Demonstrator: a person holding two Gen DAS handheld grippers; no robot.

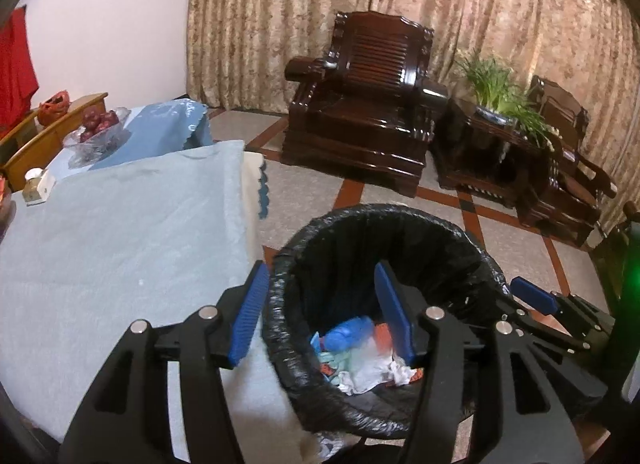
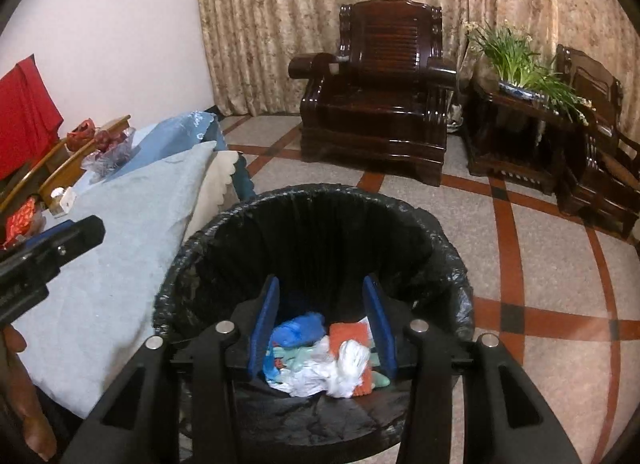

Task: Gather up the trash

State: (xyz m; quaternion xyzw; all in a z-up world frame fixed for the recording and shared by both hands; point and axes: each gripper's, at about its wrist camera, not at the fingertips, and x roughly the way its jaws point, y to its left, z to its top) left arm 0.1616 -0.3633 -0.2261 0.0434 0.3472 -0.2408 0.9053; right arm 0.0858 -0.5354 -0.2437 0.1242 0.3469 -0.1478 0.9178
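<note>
Two empty grippers, jaws spread, over a black-lined round trash bin

Both the left gripper [image 1: 324,316] and right gripper [image 2: 322,326] hang released, blue pads apart, holding nothing. Below them the black plastic-lined bin [image 2: 304,232] holds crumpled white plastic [image 2: 340,368], a blue wrapper [image 2: 298,326] and an orange scrap [image 2: 348,332]; no lettering is readable. Just left stands a table under pale blue cloth [image 1: 120,232], beyond it a dark wooden armchair [image 1: 372,100]
</note>
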